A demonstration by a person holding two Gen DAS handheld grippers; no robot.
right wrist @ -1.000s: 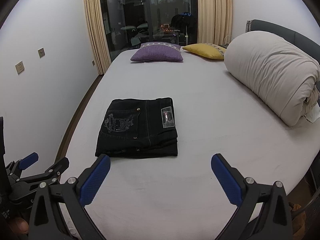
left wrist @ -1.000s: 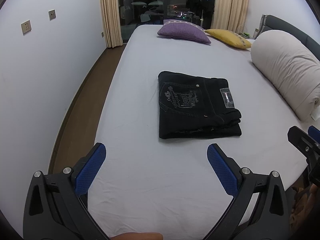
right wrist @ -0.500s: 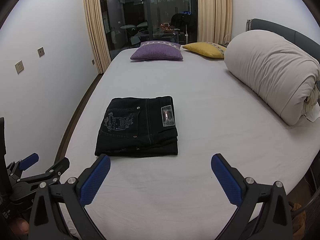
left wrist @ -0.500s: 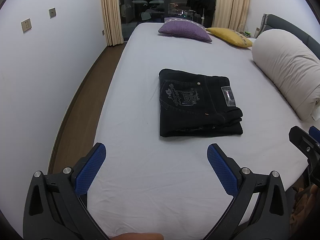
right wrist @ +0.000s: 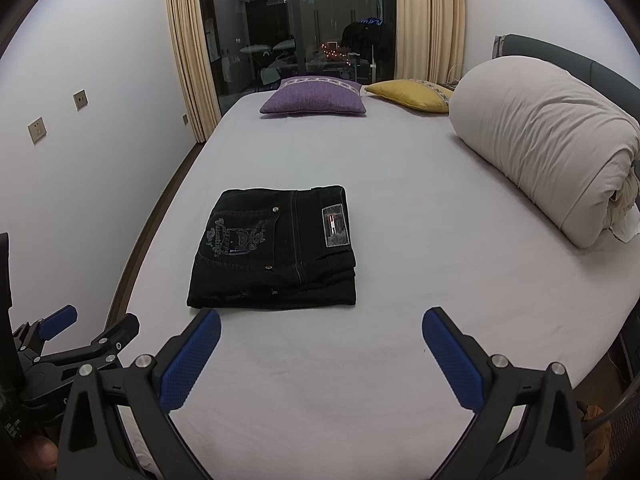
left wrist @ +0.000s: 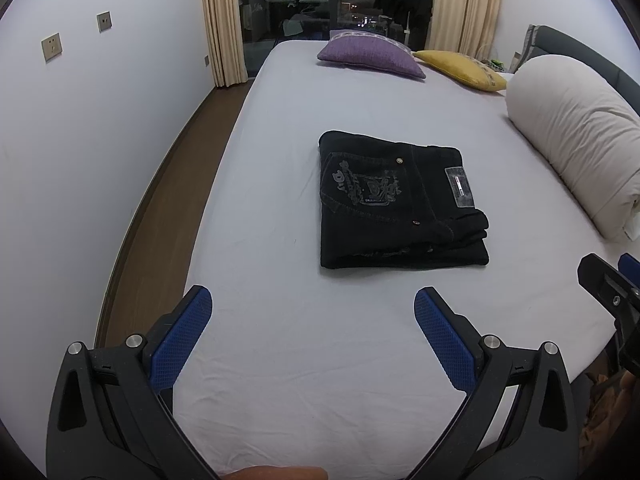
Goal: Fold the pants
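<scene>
Black pants [left wrist: 394, 202] lie folded into a compact rectangle on the white bed, with an embroidered back pocket and a grey waist label facing up. They also show in the right wrist view [right wrist: 276, 250]. My left gripper [left wrist: 312, 312] is open and empty, hovering over the sheet short of the pants' near edge. My right gripper [right wrist: 320, 332] is open and empty, just short of the pants and to their right. The left gripper also shows at the lower left of the right wrist view [right wrist: 96, 332].
A rolled cream duvet [right wrist: 548, 152] lies along the bed's right side. A purple pillow [right wrist: 314, 98] and a yellow pillow [right wrist: 412, 94] sit at the far end. The white wall [left wrist: 80, 160] and a strip of wood floor [left wrist: 160, 208] run along the bed's left edge.
Both grippers have pulled back and risen slightly, staying open. The folded pants have not moved.
</scene>
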